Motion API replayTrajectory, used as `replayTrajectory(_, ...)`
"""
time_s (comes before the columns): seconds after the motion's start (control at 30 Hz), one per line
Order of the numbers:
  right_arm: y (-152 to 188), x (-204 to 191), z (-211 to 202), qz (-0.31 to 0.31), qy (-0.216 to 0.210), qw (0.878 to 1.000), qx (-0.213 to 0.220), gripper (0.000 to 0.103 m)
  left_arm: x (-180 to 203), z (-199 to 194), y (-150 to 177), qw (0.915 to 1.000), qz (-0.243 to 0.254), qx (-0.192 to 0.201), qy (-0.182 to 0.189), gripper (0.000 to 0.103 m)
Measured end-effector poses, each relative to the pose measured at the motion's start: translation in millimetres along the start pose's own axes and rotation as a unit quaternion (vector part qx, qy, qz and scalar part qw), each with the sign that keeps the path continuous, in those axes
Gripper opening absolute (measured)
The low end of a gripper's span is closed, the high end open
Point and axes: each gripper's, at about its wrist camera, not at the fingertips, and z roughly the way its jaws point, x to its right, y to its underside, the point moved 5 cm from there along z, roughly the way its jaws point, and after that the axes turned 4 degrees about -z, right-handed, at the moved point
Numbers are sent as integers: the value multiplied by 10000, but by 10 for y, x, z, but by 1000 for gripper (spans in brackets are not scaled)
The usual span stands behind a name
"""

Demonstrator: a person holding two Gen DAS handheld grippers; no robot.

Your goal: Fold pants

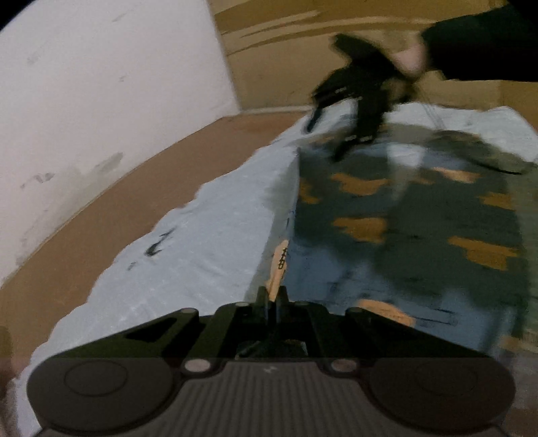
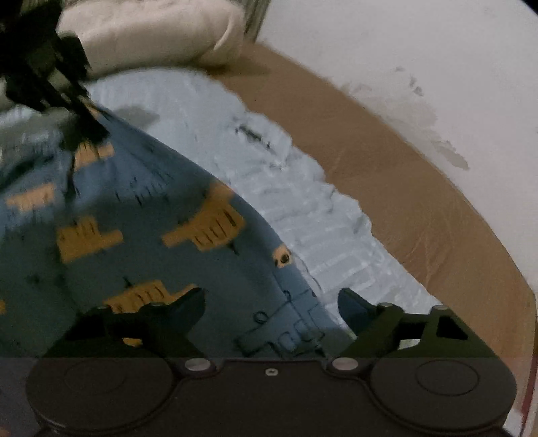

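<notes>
your pants [image 2: 141, 215], blue with orange marks, lie spread on the pale sheet [image 2: 302, 215] of the bed, one long edge running straight beside bare sheet. i can't tell whether a lengthwise fold is already in; both views are blurred. at best you're early: the cross folds look not yet made.

your left gripper [image 1: 273, 295] is pinched narrow on the near edge of the pants, a bit of cloth showing between the tips. your right gripper [image 2: 270, 306] stands wide open just over the other end, near a hem, holding nothing.

around you: a cream pillow [image 2: 151, 30] at the head of the bed, brown floor [image 2: 420, 188] and a scuffed white wall [image 2: 420, 50] alongside, cardboard [image 1: 269, 67] beyond. nothing lies on the pants; the pillow sits close to the left gripper's end.
</notes>
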Motion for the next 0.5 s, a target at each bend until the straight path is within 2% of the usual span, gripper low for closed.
replayTrajectory(0.1, -11, 37, 107, -223, -12, 9996, -151, 82, 104, -49, 60, 9999, 131, -58, 36, 3)
replayTrajectory(0.2, -14, 74, 134, -247, -104, 9994, -238, 73, 72, -10, 103, 9999, 22, -110, -111, 3)
replayTrajectory(0.23, 2, 69, 132, -234, -170, 9992, -268, 60, 35, -6, 114, 9998, -33, -112, -180, 3)
replayTrajectory(0.27, 8, 64, 119, -226, -238, 9990, -306, 38, 12, 11, 125, 9996, -110, -113, -252, 3)
replayTrajectory(0.33, 21, 64, 67, -173, -305, 9987, -372, 17, -54, 63, 147, 9990, -287, -110, -331, 3)
replayTrajectory(0.4, 25, 38, -74, -83, -379, 9990, -210, 18, -84, 104, 168, 9984, -390, -115, -392, 3)
replayTrajectory(0.5, 43, -48, -229, -43, -486, 9987, -154, 5, -114, 85, 171, 9973, -572, -49, -464, 3)
